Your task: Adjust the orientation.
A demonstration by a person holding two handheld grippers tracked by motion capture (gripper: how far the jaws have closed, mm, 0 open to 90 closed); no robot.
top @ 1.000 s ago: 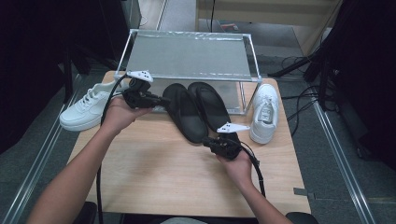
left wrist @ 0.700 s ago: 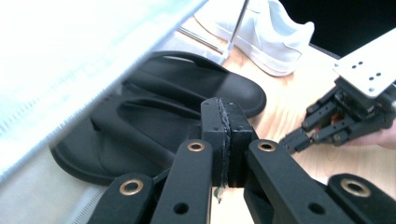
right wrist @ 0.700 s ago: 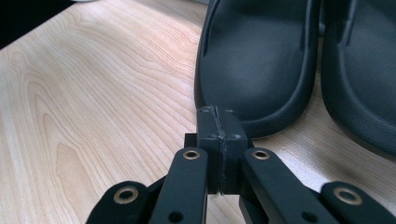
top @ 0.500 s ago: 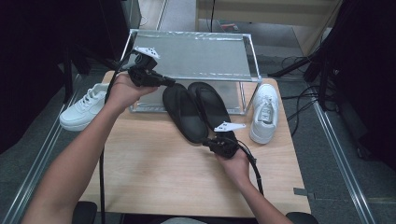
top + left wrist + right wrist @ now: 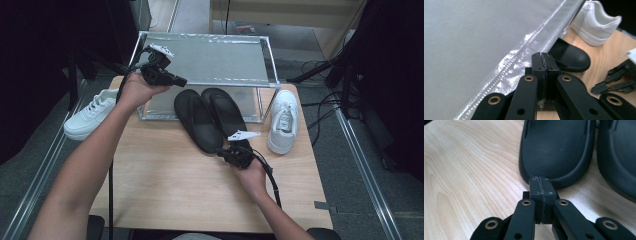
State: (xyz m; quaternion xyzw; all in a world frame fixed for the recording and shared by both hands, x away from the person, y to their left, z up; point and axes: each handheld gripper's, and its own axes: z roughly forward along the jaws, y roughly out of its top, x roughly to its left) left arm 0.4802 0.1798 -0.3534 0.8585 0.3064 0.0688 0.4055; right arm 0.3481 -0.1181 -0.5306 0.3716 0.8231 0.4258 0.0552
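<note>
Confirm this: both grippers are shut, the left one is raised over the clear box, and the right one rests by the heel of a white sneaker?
Not quite. The right gripper sits at the heel of a black slipper, not a white sneaker, as the right gripper view shows. The rest holds: left gripper shut, over the clear box.

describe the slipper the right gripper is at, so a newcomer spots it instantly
Start at the clear box at the far end of the wooden table. Two black slippers lie in front of it, between white sneakers. It's the left slipper, its heel nearest the right gripper.
</note>
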